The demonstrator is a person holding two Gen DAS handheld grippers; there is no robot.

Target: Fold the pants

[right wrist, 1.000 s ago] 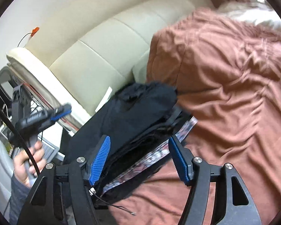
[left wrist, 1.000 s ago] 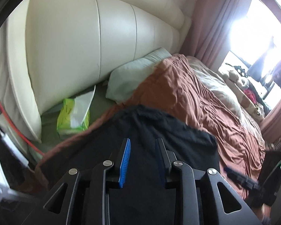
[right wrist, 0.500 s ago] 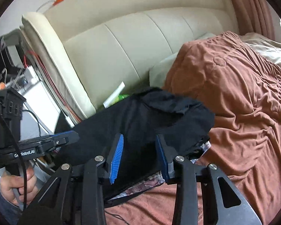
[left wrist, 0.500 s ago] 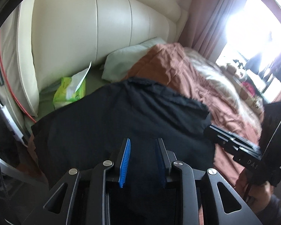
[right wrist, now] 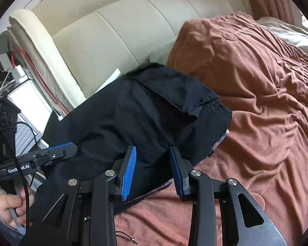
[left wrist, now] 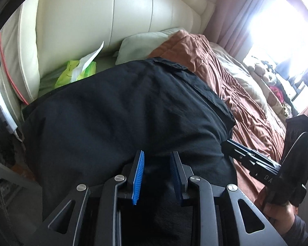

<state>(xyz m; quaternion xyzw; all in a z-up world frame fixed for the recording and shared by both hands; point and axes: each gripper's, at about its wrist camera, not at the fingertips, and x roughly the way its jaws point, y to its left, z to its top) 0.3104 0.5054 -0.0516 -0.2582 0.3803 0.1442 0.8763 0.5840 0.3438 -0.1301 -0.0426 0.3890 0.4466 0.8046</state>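
Two grippers are holding one pair of black pants (left wrist: 121, 110) over the brown blanket (right wrist: 256, 82) on the bed. Left gripper (left wrist: 157, 172) is gripping dark cloth bunched between its blue pads; right gripper (right wrist: 152, 168) is pinching the pants' near edge. One pale pillow (left wrist: 141, 45) and one green tissue pack (left wrist: 71, 73) are lying beyond, against the cream headboard (right wrist: 117, 30). Spreading wide, the pants are covering much of the bed's near corner.
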